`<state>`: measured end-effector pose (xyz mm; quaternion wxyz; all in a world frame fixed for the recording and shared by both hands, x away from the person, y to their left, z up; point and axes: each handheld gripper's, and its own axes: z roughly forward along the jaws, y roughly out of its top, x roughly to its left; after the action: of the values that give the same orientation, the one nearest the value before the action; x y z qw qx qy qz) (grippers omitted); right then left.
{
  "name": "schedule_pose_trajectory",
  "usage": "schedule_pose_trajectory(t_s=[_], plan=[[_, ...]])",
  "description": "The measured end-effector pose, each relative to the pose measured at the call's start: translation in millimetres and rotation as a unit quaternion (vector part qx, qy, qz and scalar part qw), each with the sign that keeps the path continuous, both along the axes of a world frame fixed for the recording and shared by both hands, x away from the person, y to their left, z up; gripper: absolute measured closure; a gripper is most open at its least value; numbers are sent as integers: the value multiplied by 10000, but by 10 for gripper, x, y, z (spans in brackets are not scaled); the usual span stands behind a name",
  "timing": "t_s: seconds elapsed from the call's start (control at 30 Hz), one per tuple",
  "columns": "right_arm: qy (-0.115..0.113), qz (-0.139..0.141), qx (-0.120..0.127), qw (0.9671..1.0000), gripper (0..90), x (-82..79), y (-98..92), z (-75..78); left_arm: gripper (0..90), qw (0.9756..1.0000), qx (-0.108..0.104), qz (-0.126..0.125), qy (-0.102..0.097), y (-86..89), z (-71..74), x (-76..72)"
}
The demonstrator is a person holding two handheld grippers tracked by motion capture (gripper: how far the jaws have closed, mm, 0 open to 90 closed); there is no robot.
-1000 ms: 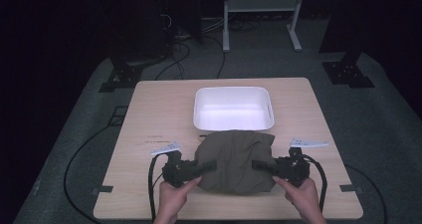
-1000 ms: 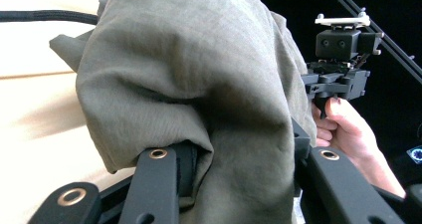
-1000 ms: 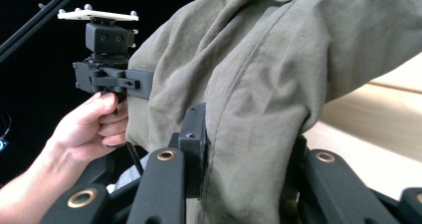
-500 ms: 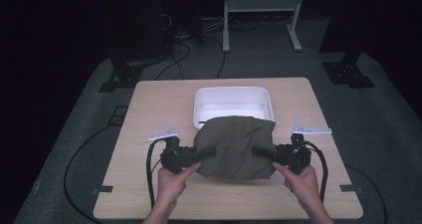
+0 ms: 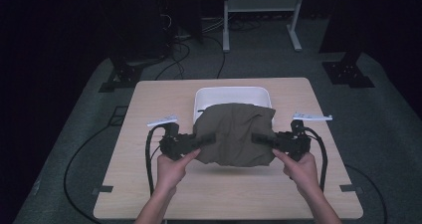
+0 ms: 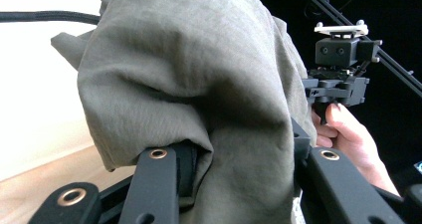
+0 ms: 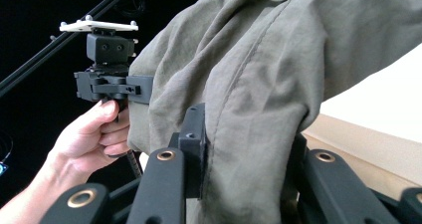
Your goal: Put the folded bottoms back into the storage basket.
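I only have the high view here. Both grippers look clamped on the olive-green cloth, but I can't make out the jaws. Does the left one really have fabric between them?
Observer: Yes. In the left gripper view the olive-green cloth is bunched between the left gripper's black jaws, draping over both.
Operator: And the right one?
Observer: The same. The right gripper is shut on a fold with a stitched seam running down it.
Operator: Is the cloth dragging on the table?
Observer: In the right gripper view, the light wooden table's edge sits lower than the cloth, which hangs in front of the shallow white rectangular tray.
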<state>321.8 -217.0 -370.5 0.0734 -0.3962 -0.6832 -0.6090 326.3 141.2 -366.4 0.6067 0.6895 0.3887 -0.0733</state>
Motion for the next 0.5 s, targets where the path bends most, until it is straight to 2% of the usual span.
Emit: schedule_pose_trajectory(t_s=[0.5], plan=[[5,-69,45,10000,655,175,-8,97,620,9999,-34,86,85,-18,83,187]])
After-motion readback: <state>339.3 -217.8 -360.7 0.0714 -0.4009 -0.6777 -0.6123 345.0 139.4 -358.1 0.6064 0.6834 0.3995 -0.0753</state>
